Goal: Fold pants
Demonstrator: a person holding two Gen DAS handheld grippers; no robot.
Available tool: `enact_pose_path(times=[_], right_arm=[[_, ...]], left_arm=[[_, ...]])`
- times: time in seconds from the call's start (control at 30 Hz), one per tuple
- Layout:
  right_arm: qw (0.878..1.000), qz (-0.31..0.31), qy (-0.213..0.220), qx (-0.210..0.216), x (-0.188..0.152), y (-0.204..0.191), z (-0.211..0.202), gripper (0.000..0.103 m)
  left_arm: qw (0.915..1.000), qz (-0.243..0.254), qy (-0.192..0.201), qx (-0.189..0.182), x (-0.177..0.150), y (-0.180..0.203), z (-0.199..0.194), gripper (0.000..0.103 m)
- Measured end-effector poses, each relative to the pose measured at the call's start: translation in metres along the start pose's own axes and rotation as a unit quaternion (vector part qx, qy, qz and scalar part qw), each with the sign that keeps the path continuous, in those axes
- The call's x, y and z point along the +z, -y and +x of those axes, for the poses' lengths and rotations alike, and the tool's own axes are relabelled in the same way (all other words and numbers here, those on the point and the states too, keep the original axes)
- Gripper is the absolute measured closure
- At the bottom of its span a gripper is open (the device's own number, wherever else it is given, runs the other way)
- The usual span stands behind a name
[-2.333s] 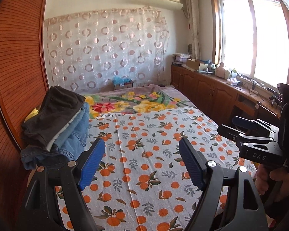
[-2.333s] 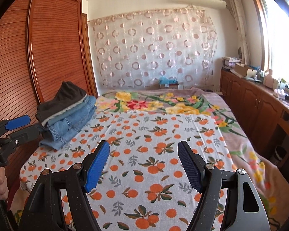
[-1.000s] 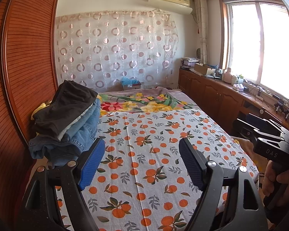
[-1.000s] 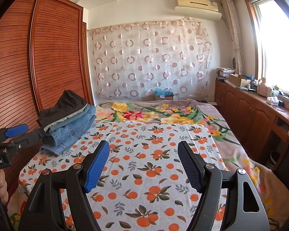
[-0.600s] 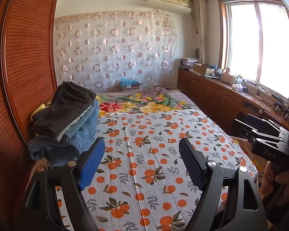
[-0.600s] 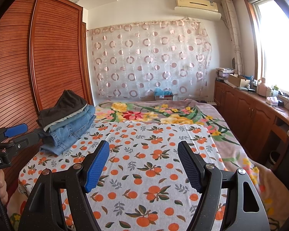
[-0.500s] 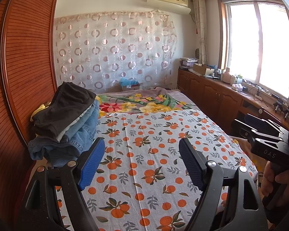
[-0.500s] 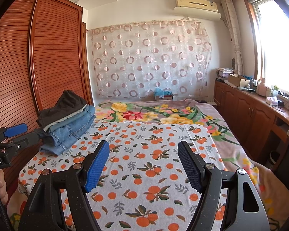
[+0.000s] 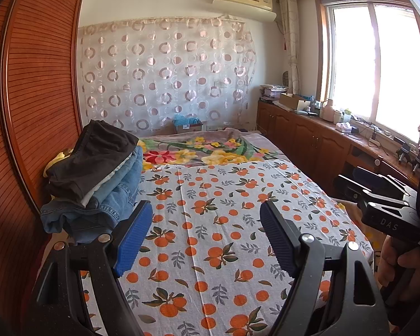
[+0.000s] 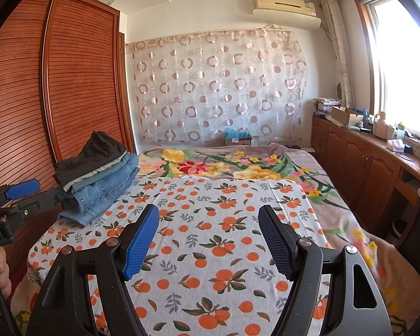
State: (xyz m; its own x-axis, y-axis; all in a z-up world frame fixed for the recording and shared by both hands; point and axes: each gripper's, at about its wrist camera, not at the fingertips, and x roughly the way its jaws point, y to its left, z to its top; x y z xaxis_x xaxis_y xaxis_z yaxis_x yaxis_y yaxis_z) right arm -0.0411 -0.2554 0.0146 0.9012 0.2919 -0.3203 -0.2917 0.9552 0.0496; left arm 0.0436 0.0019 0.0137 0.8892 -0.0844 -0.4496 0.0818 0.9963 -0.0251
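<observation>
Denim pants stack point(image 9: 98, 184) left of left gripper point(image 9: 207, 238), right gripper point(image 10: 208, 238) apart

I count one stack of folded pants point(image 9: 95, 179) beside wardrobe point(image 9: 33, 106). One orange-print sheet point(image 9: 224, 224), one floral blanket point(image 9: 198, 151) beyond stack. Two grippers: left gripper point(image 9: 205, 236), right gripper point(image 10: 207, 238).

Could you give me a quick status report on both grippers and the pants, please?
Left gripper open, empty. Right gripper open, empty. Stack of folded blue denim and dark pants untouched by the wooden wardrobe. Orange-print sheet unobstructed.
</observation>
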Motion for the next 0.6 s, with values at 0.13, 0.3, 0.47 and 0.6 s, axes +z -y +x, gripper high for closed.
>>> enact_pose_path(times=[0.13,0.3,0.47,0.6], right_arm=[[1.000,0.000,0.000,0.000,-0.0005,0.0006,-0.0002,0.028],[1.000,0.000,0.000,0.001,-0.0008,0.0007,-0.0001,0.028],[1.000,0.000,0.001,0.000,-0.0009,0.0003,-0.0002,0.028],[1.000,0.000,0.001,0.000,-0.0005,0.0007,0.0002,0.028]], left_arm=[[1.0000,-0.001,0.000,0.000,-0.0002,-0.0005,-0.0001,0.023],[1.0000,-0.001,-0.001,0.000,-0.0001,0.0001,0.0001,0.023],[1.0000,-0.001,0.000,0.000,0.0001,0.0009,0.0000,0.023],[1.0000,-0.001,0.000,-0.001,0.0000,0.0003,-0.0001,0.023]])
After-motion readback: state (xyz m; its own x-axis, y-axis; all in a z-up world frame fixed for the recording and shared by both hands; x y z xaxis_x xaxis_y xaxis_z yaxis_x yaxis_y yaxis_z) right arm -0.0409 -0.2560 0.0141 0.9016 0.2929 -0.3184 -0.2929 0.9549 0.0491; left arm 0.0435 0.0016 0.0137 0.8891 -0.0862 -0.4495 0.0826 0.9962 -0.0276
